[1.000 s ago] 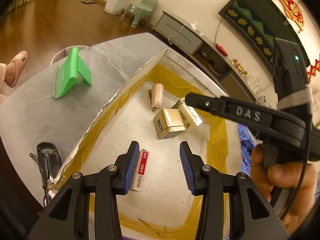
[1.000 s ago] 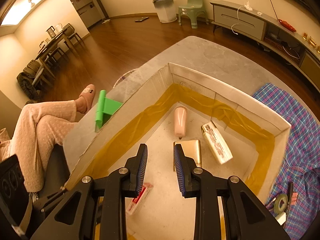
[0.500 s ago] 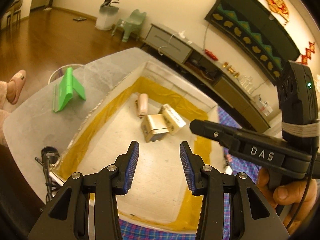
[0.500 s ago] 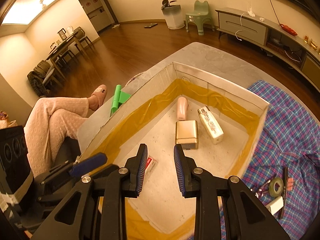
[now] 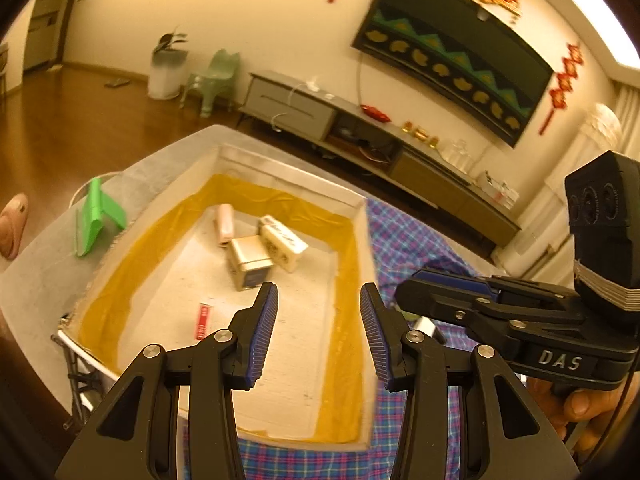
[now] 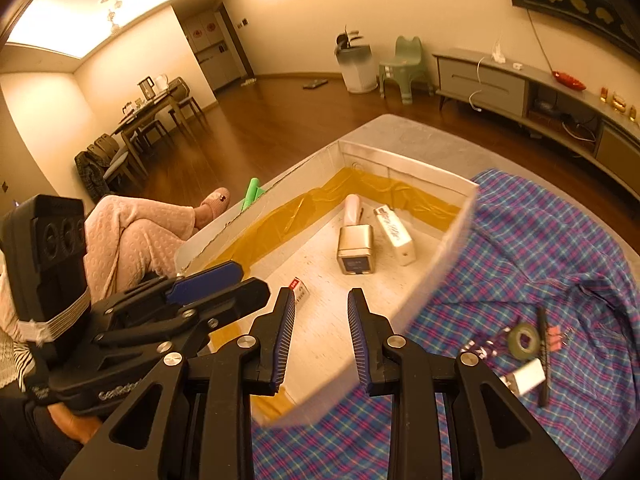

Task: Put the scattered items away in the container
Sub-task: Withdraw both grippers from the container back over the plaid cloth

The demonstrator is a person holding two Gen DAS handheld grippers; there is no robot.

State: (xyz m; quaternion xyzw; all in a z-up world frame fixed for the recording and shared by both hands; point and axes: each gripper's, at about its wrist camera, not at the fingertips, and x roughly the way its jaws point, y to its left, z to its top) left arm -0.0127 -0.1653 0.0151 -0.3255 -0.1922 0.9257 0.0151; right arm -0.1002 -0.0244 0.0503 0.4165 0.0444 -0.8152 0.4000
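Box (image 6: 448, 240) sits on the table with 4 items already inside; the rest lie on the plaid cloth (image 6: 560, 248) to its right: tape roll (image 6: 525, 340), pink clip (image 6: 554, 335), white block (image 6: 526, 378). Both the left gripper (image 5: 318, 328) and right gripper (image 6: 321, 332) are part-open and empty. Next, I'd swing the right gripper over the cloth, straddle 1 item squarely, then close.
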